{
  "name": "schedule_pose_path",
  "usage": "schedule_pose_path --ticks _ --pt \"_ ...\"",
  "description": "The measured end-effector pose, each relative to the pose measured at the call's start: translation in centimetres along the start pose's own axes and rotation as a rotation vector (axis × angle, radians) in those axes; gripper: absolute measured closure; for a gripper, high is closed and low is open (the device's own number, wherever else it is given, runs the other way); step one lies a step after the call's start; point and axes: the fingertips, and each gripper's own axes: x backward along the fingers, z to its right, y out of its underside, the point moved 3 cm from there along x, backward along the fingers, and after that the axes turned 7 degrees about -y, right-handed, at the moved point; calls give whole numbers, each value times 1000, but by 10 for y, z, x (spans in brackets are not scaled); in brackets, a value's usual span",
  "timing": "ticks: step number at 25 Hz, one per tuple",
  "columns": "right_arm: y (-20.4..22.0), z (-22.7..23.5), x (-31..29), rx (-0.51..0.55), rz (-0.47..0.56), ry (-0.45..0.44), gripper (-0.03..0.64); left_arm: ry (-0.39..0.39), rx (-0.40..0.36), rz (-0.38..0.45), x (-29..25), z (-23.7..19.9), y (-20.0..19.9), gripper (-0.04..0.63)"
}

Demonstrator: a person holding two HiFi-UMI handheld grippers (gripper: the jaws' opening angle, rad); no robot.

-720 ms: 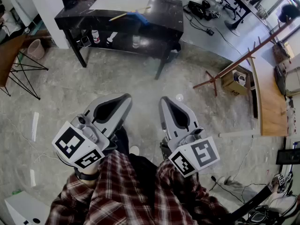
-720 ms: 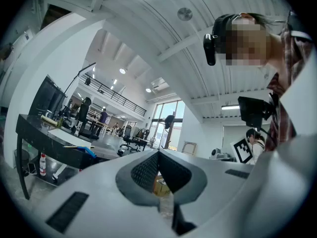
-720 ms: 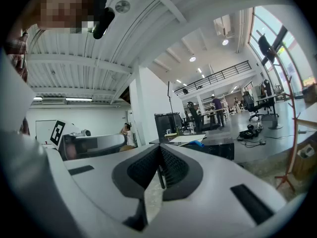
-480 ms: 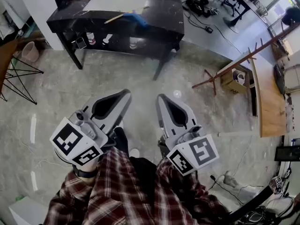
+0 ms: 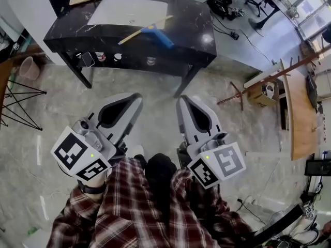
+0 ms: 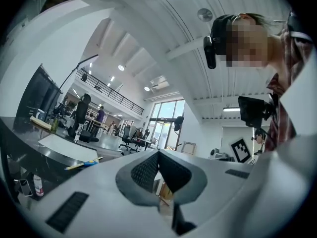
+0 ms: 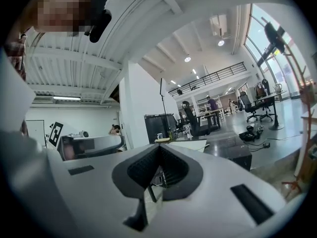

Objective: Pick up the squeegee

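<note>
The squeegee (image 5: 148, 32), with a wooden handle and a blue head, lies on the black table (image 5: 199, 27) beside a white sheet (image 5: 129, 12). It also shows small and far off in the left gripper view, where the squeegee (image 6: 85, 163) rests on the dark tabletop. My left gripper (image 5: 135, 98) and right gripper (image 5: 183, 100) hang side by side over the floor, well short of the table. Both are shut with nothing between their pads. In their own views the left gripper (image 6: 158, 152) and right gripper (image 7: 159, 148) have their tips together.
Small bottles (image 5: 101, 57) stand on the shelf under the table. A wooden pole rack (image 5: 269, 76) and a cardboard box (image 5: 261, 92) lie to the right, by a long wooden bench (image 5: 300, 118). A black wire-legged stand (image 5: 20, 99) and a pink bin (image 5: 28, 66) are at the left.
The table and squeegee have come nearer and sit fuller in the head view. Both grippers stay shut and keep their place in front of the body.
</note>
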Motion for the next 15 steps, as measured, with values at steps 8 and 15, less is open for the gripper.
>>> schedule_pose_path --ticks 8,15 --pt "-5 30 -65 14 -23 8 606 0 14 4 -35 -65 -11 586" --pt "-18 99 -123 32 -45 -23 606 -37 31 24 -102 -115 -16 586"
